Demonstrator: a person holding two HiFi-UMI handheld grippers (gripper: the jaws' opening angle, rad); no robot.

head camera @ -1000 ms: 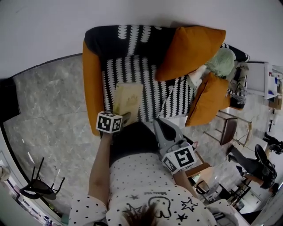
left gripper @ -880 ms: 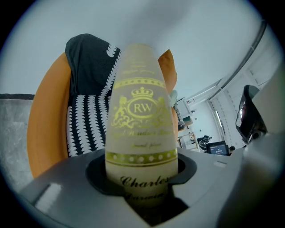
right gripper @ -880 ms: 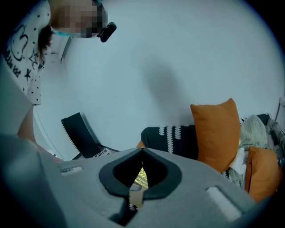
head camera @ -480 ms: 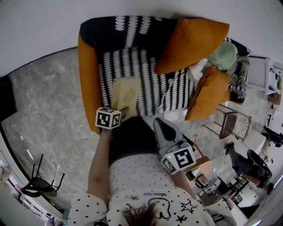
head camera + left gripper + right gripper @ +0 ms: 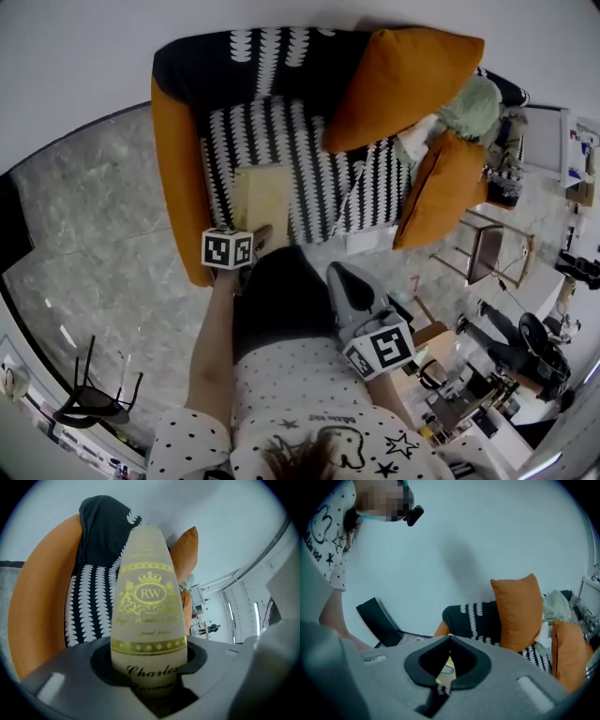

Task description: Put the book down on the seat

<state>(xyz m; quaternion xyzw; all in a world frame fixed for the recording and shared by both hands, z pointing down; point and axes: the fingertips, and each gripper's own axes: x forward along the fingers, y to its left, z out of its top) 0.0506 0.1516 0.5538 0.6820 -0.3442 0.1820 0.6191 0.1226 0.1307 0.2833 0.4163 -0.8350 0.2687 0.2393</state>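
Gripping the cream book [image 5: 262,192] by its 6 o'clock edge in the jaws of the left gripper [image 5: 261,236], over the striped seat [image 5: 323,183]; right gripper [image 5: 345,279] at 4 o'clock of it, jaws closed together, empty.

I wear a white short-sleeved T-shirt [image 5: 309,375] scattered with small black dots, with black outlined stars and a cartoon figure printed on its front. Below it is a black garment [image 5: 281,300] whose cut I cannot make out. My hair [image 5: 295,457] is dark. A small black camera [image 5: 414,515] sits at my head on a teal strap. My left gripper [image 5: 263,235] and my right gripper [image 5: 339,274] share one build: a smooth, matte grey shell with a darker lining [image 5: 417,666] round the rounded hollow behind the jaws. The left marker cube [image 5: 228,250] and the right marker cube [image 5: 382,347] are white, each face bearing a black square pattern.
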